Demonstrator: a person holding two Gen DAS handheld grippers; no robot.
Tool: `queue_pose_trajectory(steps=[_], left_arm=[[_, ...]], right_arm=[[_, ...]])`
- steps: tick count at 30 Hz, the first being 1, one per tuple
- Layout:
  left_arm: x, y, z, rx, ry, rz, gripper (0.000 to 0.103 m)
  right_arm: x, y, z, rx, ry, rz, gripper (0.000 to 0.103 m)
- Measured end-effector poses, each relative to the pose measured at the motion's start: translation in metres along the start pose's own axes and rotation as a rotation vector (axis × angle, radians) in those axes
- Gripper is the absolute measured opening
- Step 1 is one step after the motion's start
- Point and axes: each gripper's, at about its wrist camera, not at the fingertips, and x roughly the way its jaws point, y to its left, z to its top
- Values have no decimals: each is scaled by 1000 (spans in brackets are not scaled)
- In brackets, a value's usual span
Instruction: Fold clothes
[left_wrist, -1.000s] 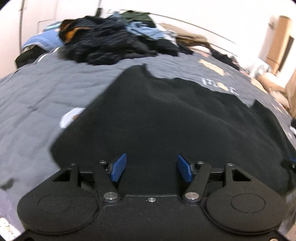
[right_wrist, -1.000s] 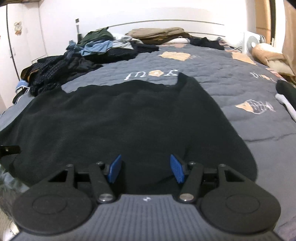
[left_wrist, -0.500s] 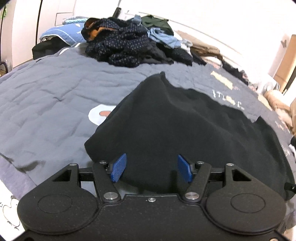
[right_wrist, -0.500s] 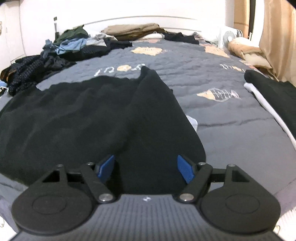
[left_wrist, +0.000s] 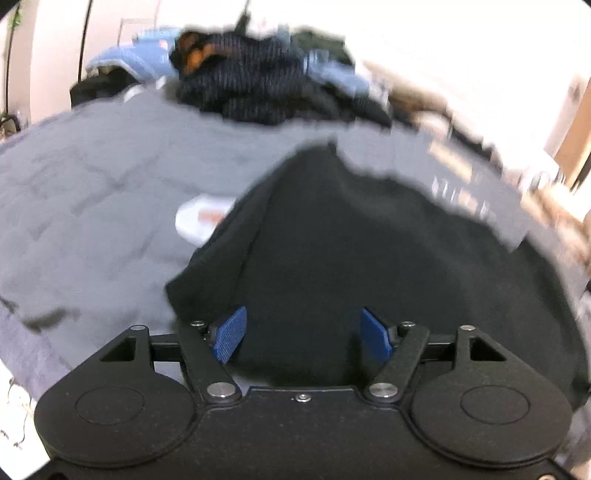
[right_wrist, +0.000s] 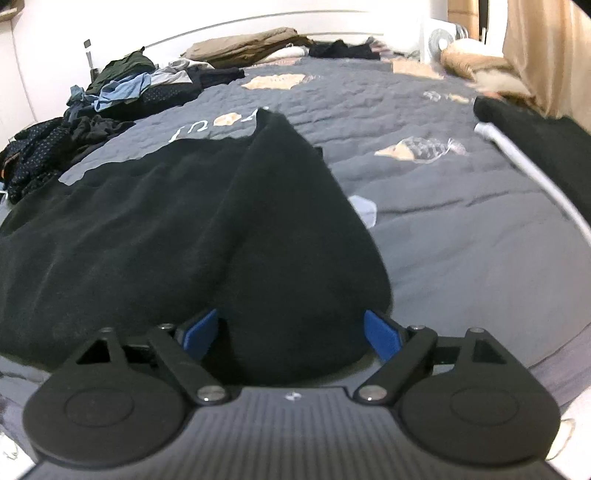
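Note:
A black garment (left_wrist: 351, 258) lies spread on the grey quilted bed (left_wrist: 92, 203), its near hem right in front of both grippers. In the blurred left wrist view, my left gripper (left_wrist: 302, 317) is at the garment's left hem corner. Its jaws are opening, with black cloth lying between the blue pads (left_wrist: 231, 332). In the right wrist view the garment (right_wrist: 147, 229) has its right side doubled over into a thick ridge. My right gripper (right_wrist: 291, 321) straddles the near end of that ridge, jaws opening wide, the pads (right_wrist: 380, 332) not pressing the cloth.
A heap of dark and blue clothes (right_wrist: 122, 88) lies at the far left of the bed, with tan clothing (right_wrist: 251, 46) by the headboard. A black item with a white edge (right_wrist: 546, 147) lies at the right, under a beige curtain (right_wrist: 546, 55). A fan (right_wrist: 441, 37) stands behind.
Both sides of the garment have come inward; the right side now lies doubled over as a ridge. The right jaws have spread much wider, and the left jaws a little.

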Motion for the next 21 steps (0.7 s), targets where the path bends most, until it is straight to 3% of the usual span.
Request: queue_pose_trajectory(steps=[2, 4, 7, 10, 13, 14, 17, 21], left_arm=[[-3, 2, 5, -34, -44, -43, 70], [4, 9, 7, -98, -35, -92, 70], [19, 27, 6, -197, -22, -104, 69], [22, 54, 7, -322, -53, -144, 60], [16, 79, 13, -452, -125, -115, 60], [14, 86, 15, -484, -144, -98, 66], [19, 105, 12, -584, -136, -46, 69], [6, 102, 19, -584, -208, -74, 68]], right_arm=[[-3, -1, 2, 1, -14, -15, 86], [-5, -3, 3, 17, -32, -13, 86], [-5, -2, 6, 29, -58, -4, 86], [0, -2, 8, 30, -51, 1, 86], [4, -2, 8, 32, -45, -10, 86], [5, -2, 8, 35, -46, -9, 86], [6, -2, 9, 41, -45, -12, 86], [5, -2, 10, 43, -48, -16, 86]])
